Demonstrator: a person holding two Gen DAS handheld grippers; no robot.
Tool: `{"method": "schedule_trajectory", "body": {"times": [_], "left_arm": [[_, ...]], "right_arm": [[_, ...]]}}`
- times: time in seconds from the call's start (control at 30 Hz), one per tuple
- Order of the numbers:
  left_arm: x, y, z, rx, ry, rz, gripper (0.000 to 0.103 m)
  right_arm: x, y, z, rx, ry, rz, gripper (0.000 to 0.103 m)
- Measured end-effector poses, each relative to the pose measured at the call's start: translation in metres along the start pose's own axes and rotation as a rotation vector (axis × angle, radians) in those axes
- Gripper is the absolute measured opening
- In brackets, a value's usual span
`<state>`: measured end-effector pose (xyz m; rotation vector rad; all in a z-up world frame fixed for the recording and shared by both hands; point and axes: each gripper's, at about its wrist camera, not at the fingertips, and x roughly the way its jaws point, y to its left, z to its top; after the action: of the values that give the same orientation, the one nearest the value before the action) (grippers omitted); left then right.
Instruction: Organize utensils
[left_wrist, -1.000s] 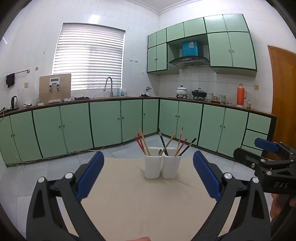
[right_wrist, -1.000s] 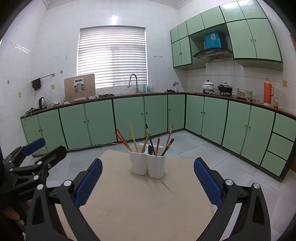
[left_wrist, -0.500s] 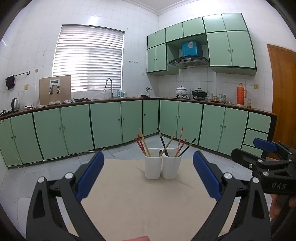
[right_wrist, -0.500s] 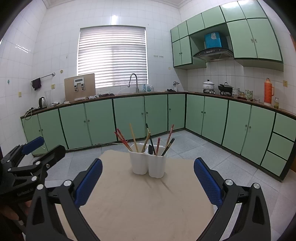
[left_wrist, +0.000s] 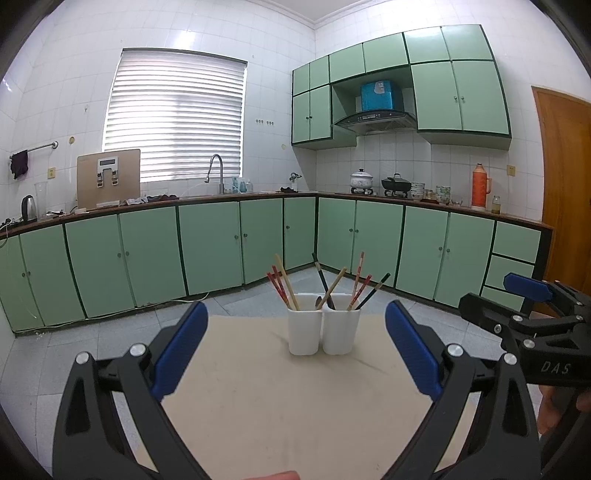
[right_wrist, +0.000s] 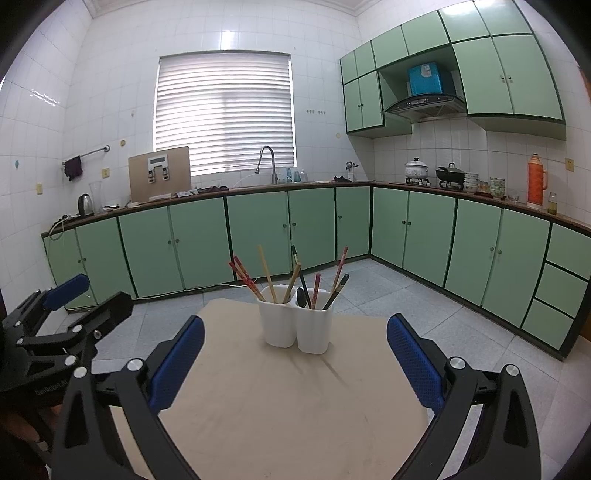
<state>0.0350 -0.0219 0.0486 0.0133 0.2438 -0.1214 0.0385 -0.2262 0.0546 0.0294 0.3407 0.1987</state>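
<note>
The white two-cup holder (left_wrist: 323, 333) stands near the far edge of the tabletop (left_wrist: 280, 406), at 12 o'clock from both tongs, with chopsticks (left_wrist: 282, 282) and a dark spoon (right_wrist: 301, 297) already upright in its cups. The left tongs (left_wrist: 293, 347) and right tongs (right_wrist: 295, 360) gape wide and empty; no loose utensils show, so the sorting looks finished or nearly so.

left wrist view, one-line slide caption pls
Open left gripper faces a white two-cup utensil holder of chopsticks on a beige table.
</note>
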Motion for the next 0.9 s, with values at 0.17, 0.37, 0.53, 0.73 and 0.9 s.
{"method": "schedule_trajectory", "body": {"times": [0.17, 0.37, 0.53, 0.73, 0.9], "left_arm": [[0.0, 0.0002, 0.0004, 0.0, -0.001, 0.0, 0.094], [0.0001, 0.0, 0.0003, -0.002, -0.001, 0.0, 0.094], [0.0002, -0.0001, 0.0002, 0.0, -0.001, 0.001, 0.094], [0.0, -0.0001, 0.0001, -0.001, 0.0, 0.001, 0.094], [0.0001, -0.0011, -0.0012, 0.0, 0.0, 0.001, 0.094]], "right_arm": [[0.0004, 0.0011, 0.0, -0.003, 0.001, 0.002, 0.097], [0.0005, 0.0013, -0.0003, -0.003, 0.001, 0.002, 0.097], [0.0005, 0.0016, -0.0005, -0.002, 0.002, 0.003, 0.097], [-0.0008, 0.0041, -0.0008, -0.002, 0.003, 0.006, 0.097], [-0.001, 0.0047, -0.001, -0.001, 0.004, 0.006, 0.097]]}}
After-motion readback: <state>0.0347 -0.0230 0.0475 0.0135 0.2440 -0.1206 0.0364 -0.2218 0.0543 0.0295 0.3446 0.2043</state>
